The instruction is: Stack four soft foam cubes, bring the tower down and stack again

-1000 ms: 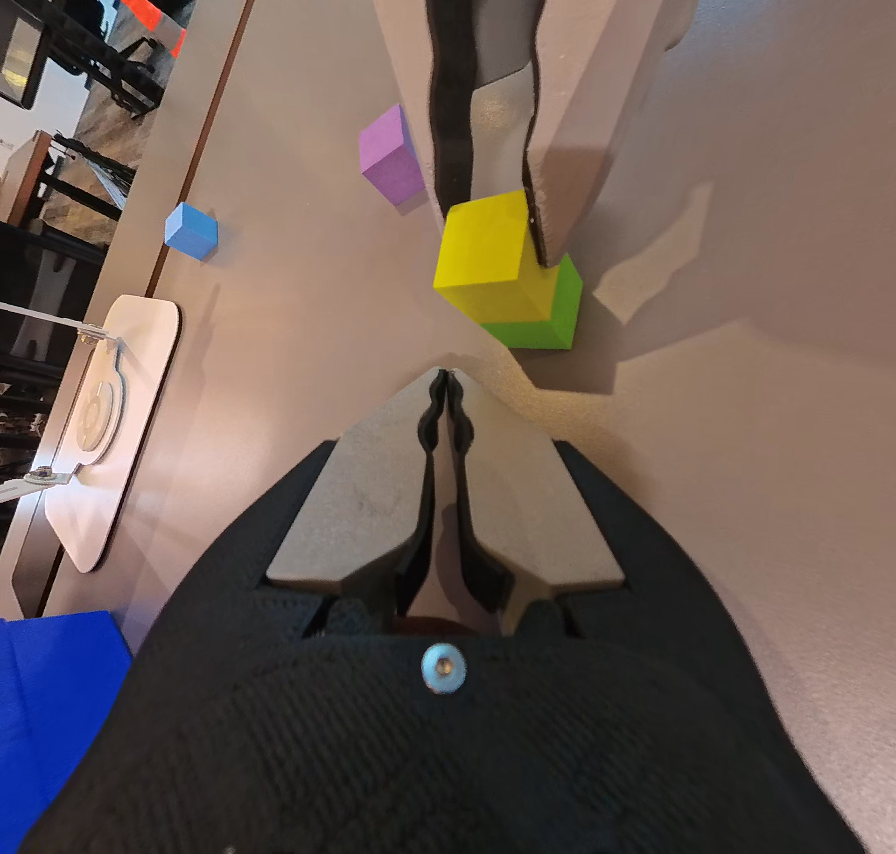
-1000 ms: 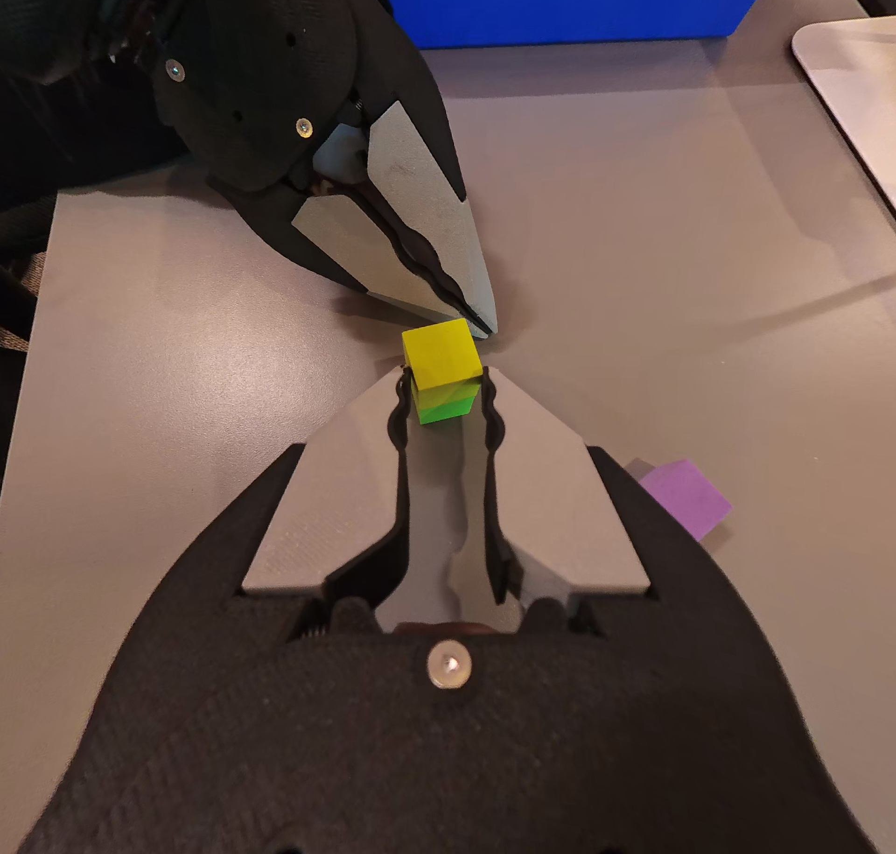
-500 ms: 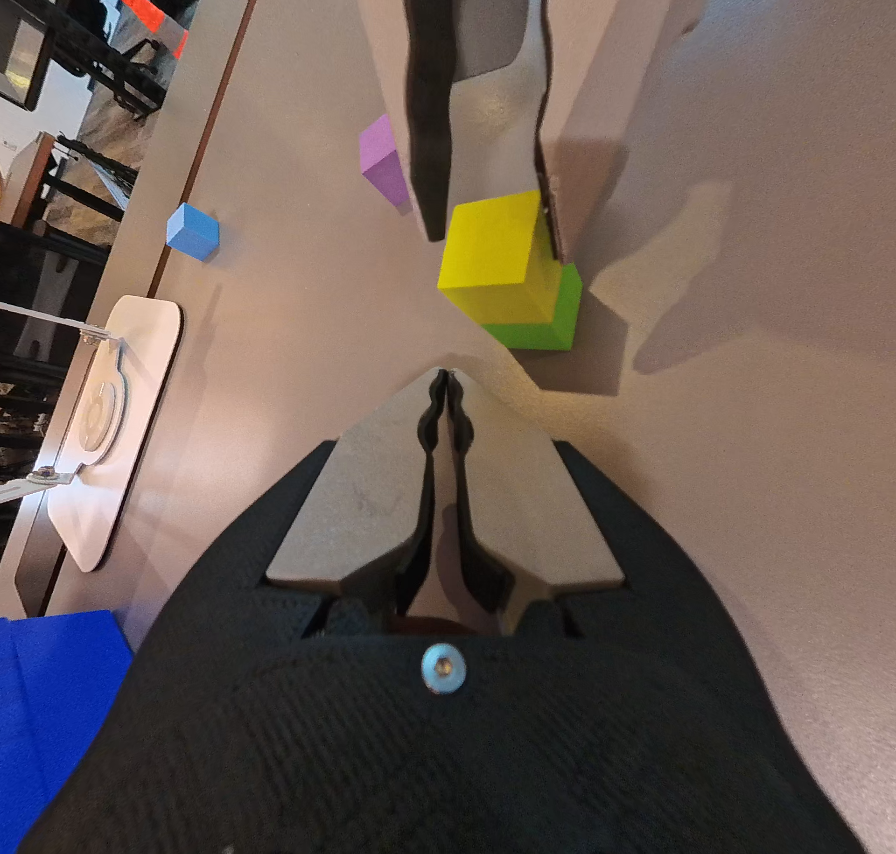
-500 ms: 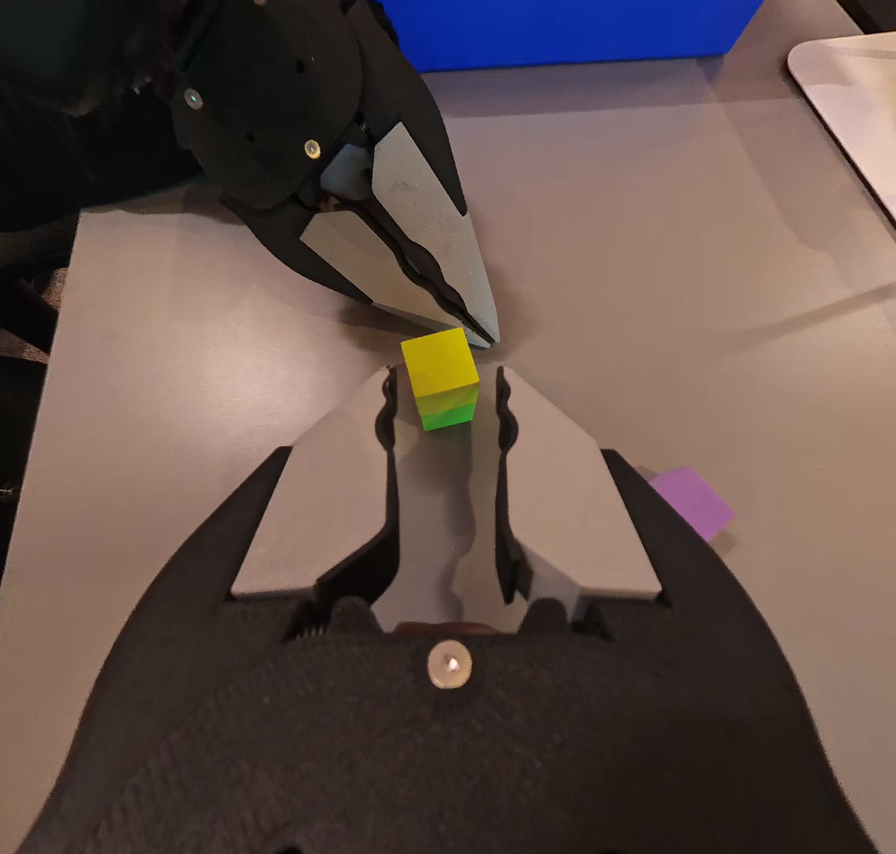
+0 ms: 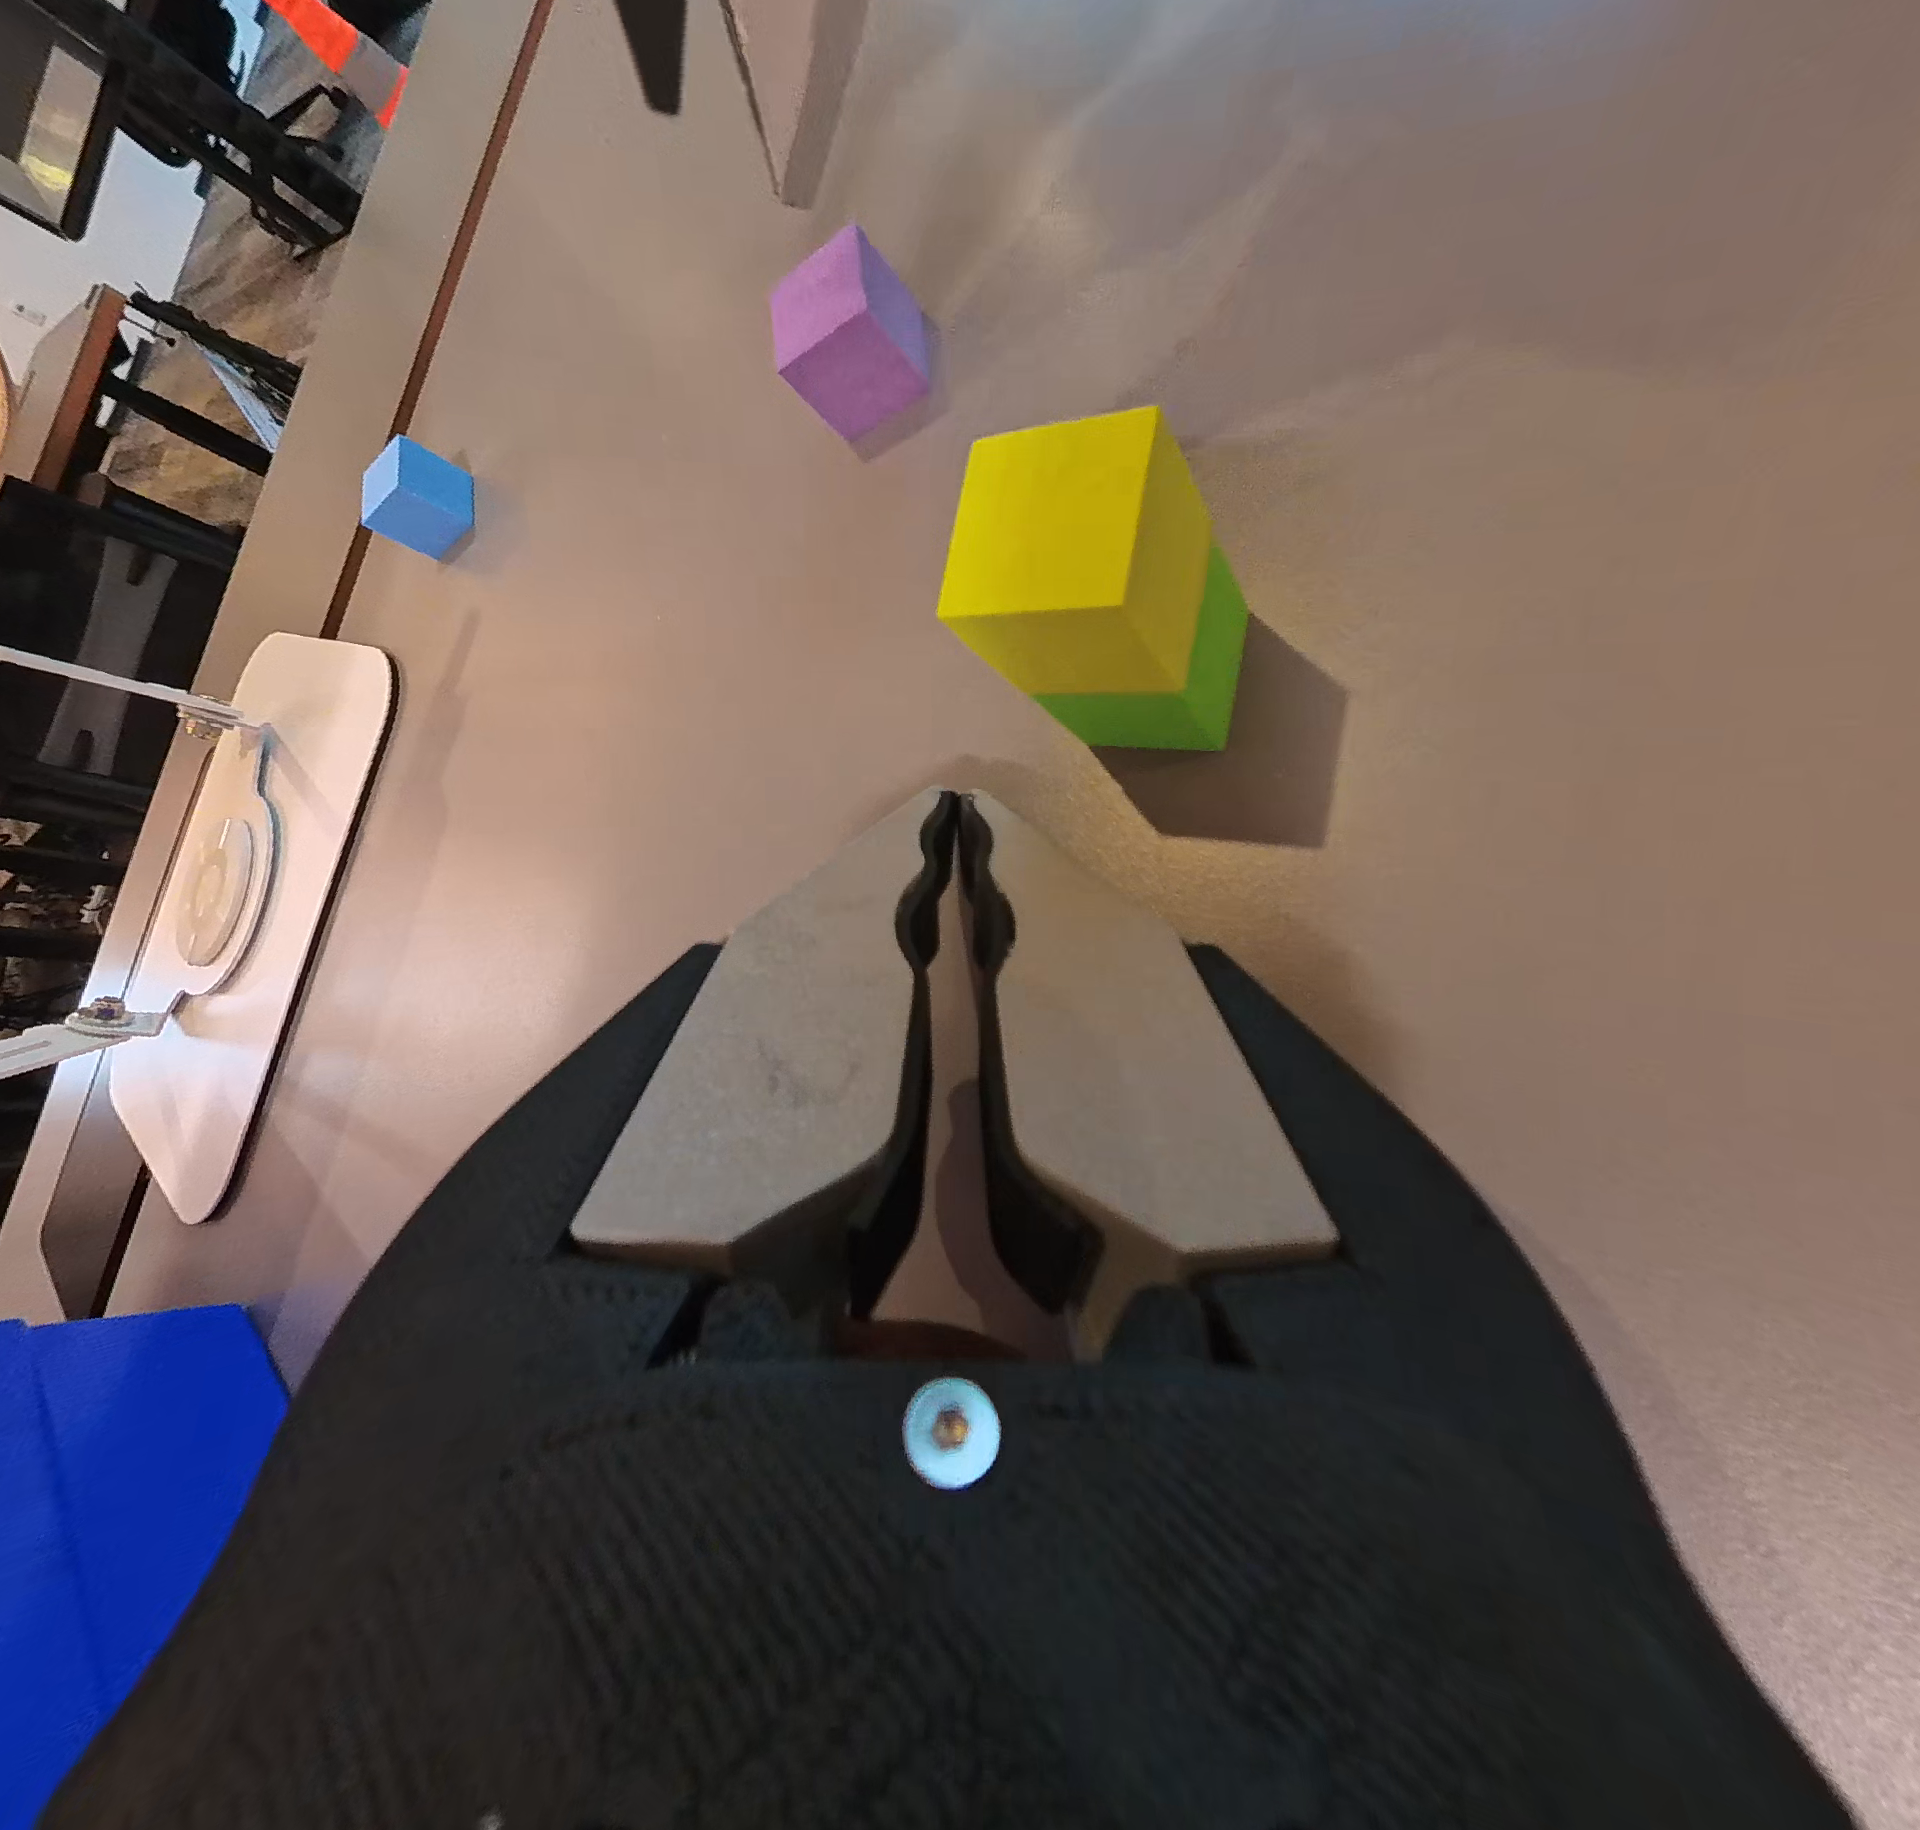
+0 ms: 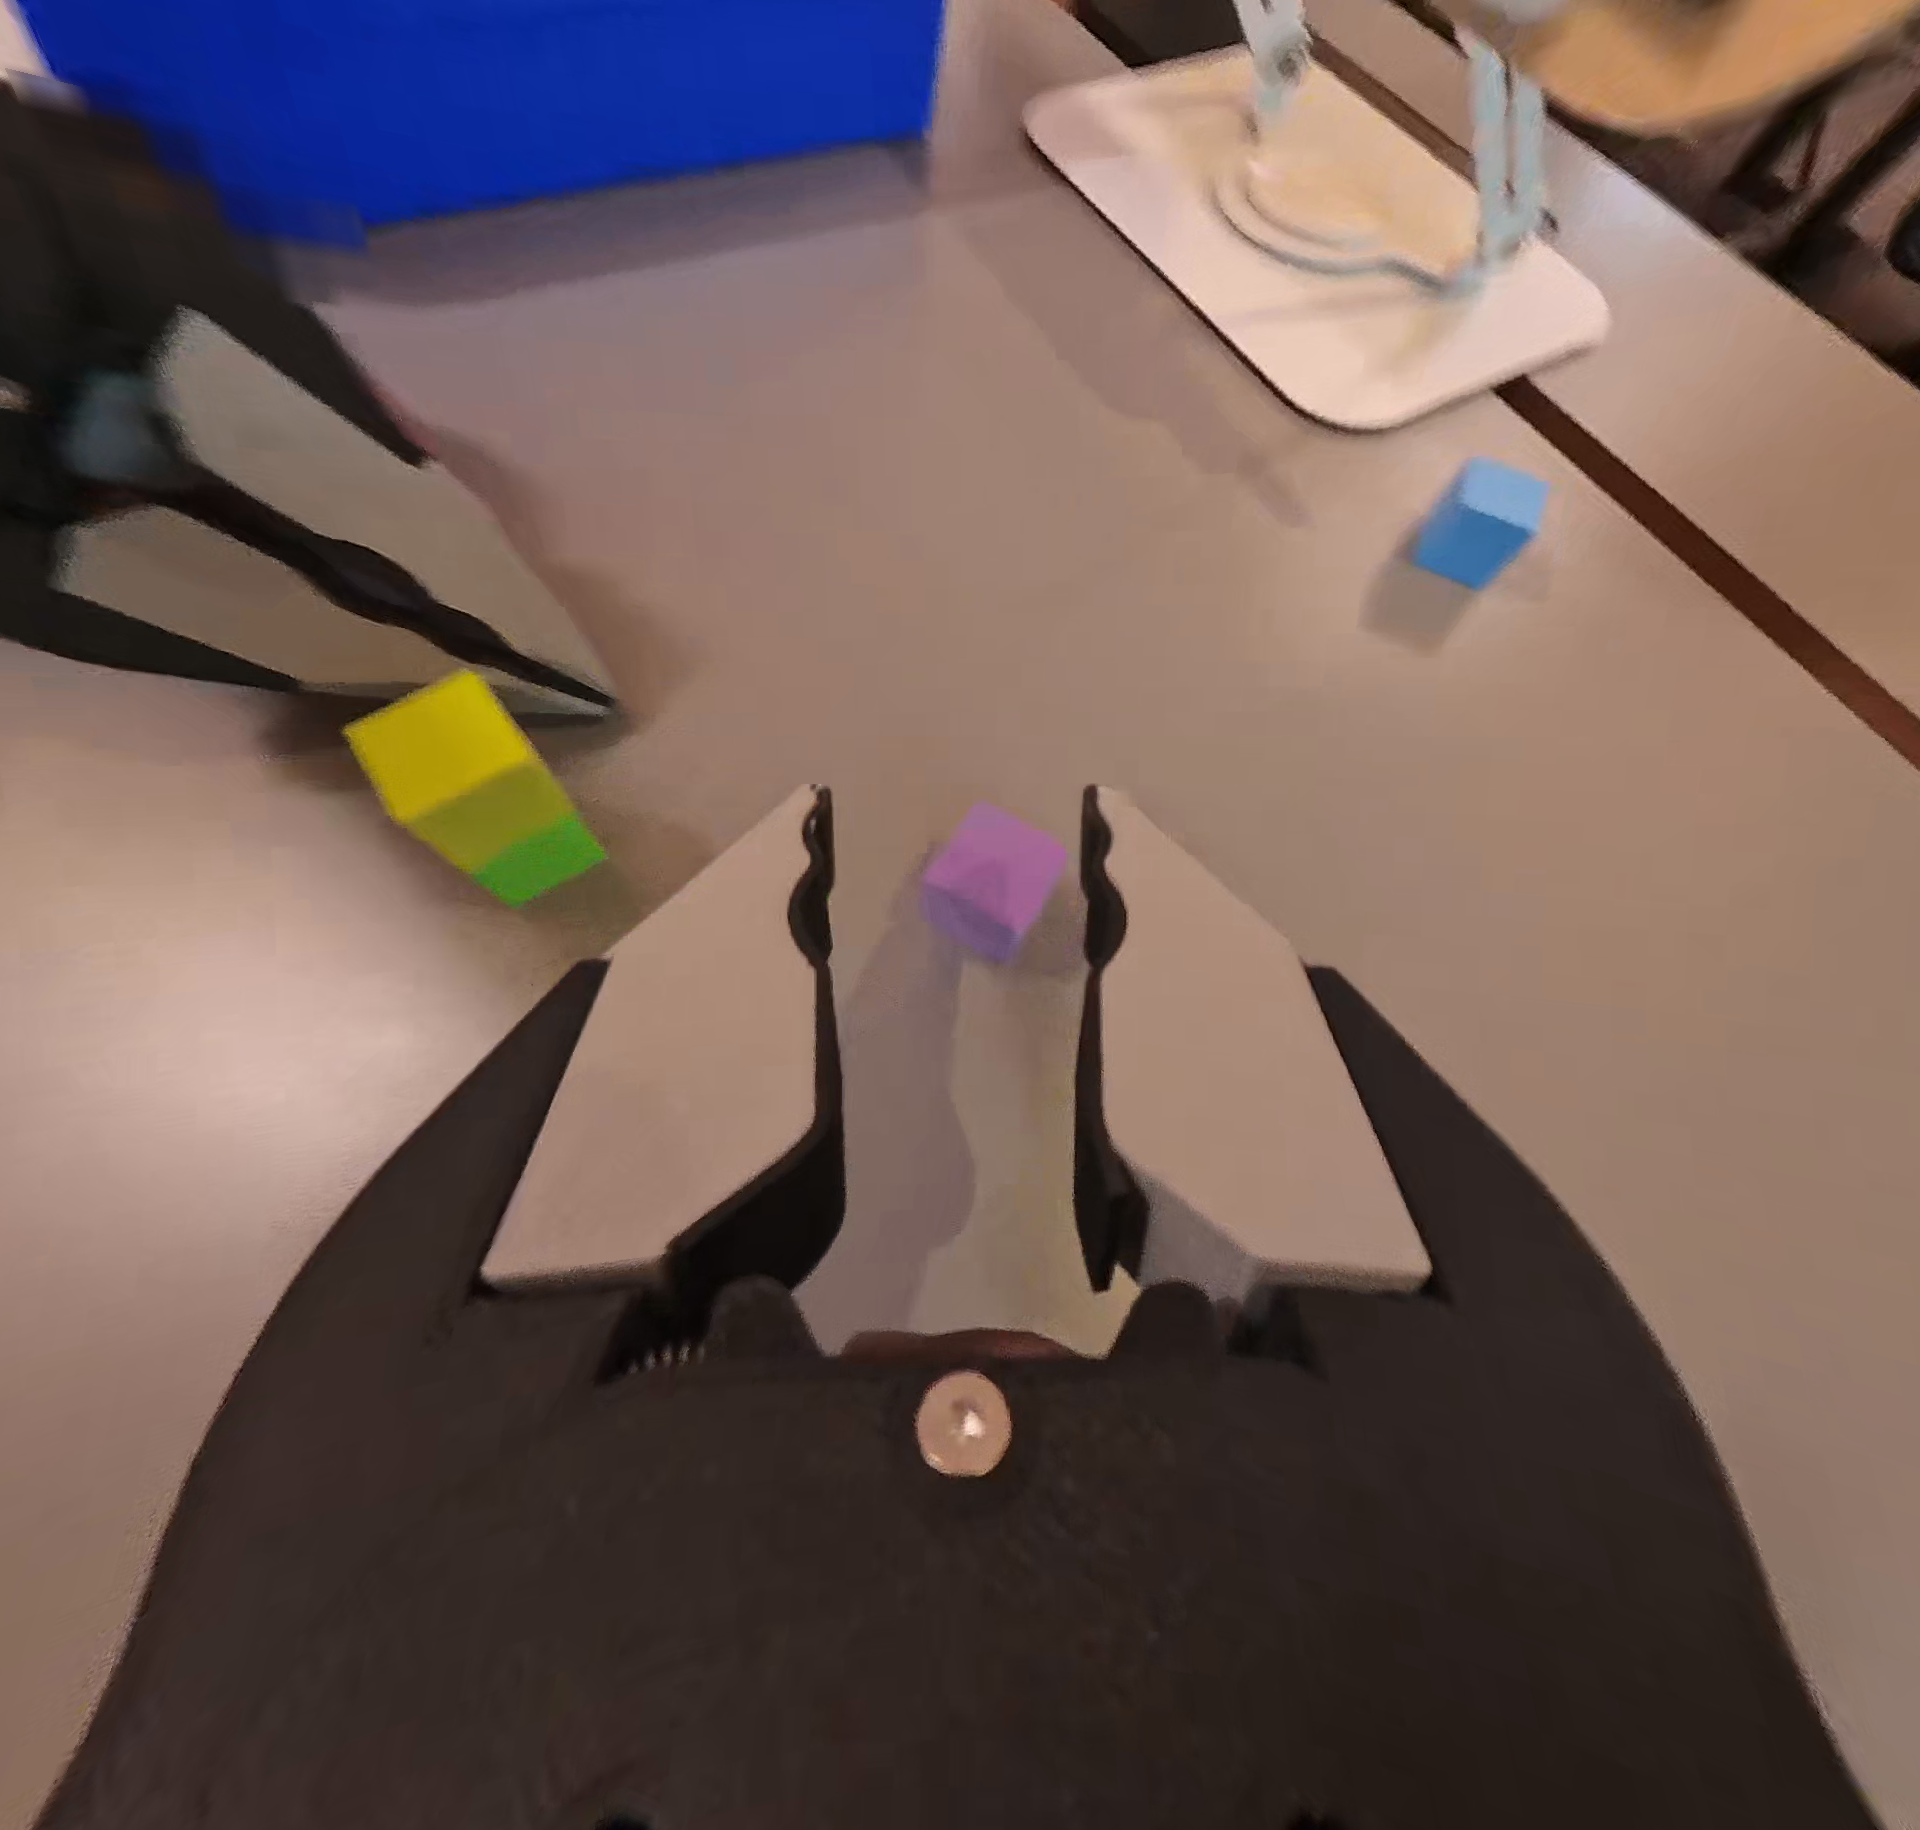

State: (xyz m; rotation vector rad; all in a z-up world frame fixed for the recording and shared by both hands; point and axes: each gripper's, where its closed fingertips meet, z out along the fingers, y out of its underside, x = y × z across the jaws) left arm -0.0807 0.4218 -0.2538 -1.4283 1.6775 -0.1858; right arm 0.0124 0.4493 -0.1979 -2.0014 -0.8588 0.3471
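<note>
Sitting on the green cube [image 5: 1174,700], your yellow cube [image 5: 1070,544] makes a two-high stack on the table [image 5: 1558,430], edges roughly lined up. Purple cube [image 6: 992,881] lies alone on the table, near the stack but apart from it. Blue cube [image 6: 1481,523] sits well apart, close to the table's far edge by the dark strip.

Your right gripper [image 6: 951,804] has its jaws spread wide, nothing in them; the purple cube shows in the gap between the fingers, touching neither. Whether the gripper is above it or down at its level you can't tell from this view.

Your left gripper [image 5: 956,798] has its jaws pressed together with nothing between them, tip just beside the stack, not touching.

Blue bin [image 6: 499,55] stands at the table's back edge; its inside is not visible, so contents can't be told. White lamp base [image 6: 1320,222] rests on the table near the blue cube.
</note>
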